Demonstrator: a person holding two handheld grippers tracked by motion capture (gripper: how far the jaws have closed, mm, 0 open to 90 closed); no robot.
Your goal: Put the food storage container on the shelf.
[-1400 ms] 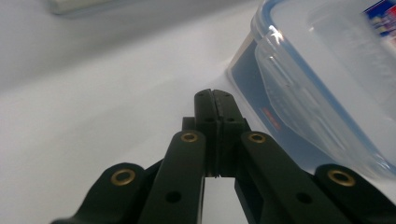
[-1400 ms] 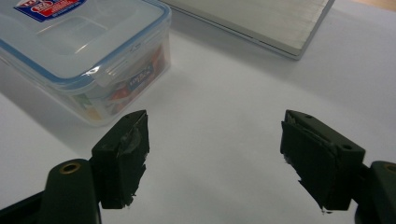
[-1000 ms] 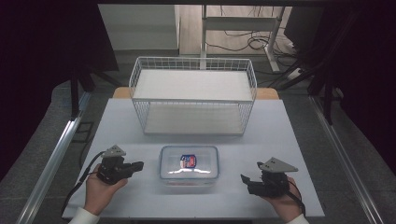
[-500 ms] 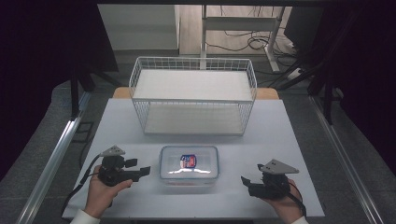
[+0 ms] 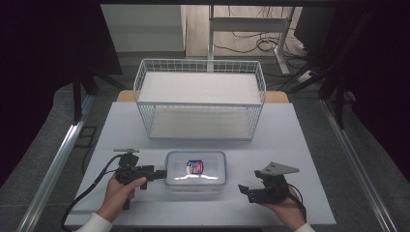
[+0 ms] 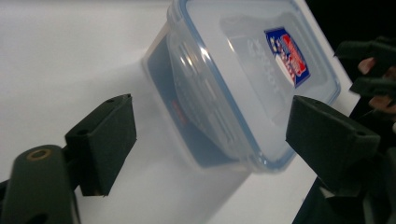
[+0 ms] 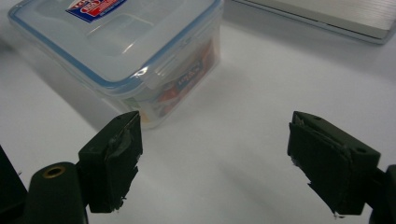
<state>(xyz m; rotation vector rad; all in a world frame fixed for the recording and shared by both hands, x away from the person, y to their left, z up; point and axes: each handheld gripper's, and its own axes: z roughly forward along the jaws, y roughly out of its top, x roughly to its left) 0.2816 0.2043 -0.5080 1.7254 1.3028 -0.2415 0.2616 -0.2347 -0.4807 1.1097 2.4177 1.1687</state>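
The clear plastic container [image 5: 196,168], a smooth rounded box with a blue-sealed snap lid, sits on the white counter [image 5: 300,140] before the wire basket [image 5: 200,99], so the wide-spread left gripper [image 5: 157,173] should likely square its jaws on the end walls, while the right gripper [image 5: 244,190] waits wide alongside.

left hand-held gripper [image 5: 162,173] and right hand-held gripper [image 5: 243,190], both low, jaws spread wide apart

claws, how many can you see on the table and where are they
2. The left claw sits at the left end of the clear lidded container, open. The right claw is to the container's right, apart from it, open too.
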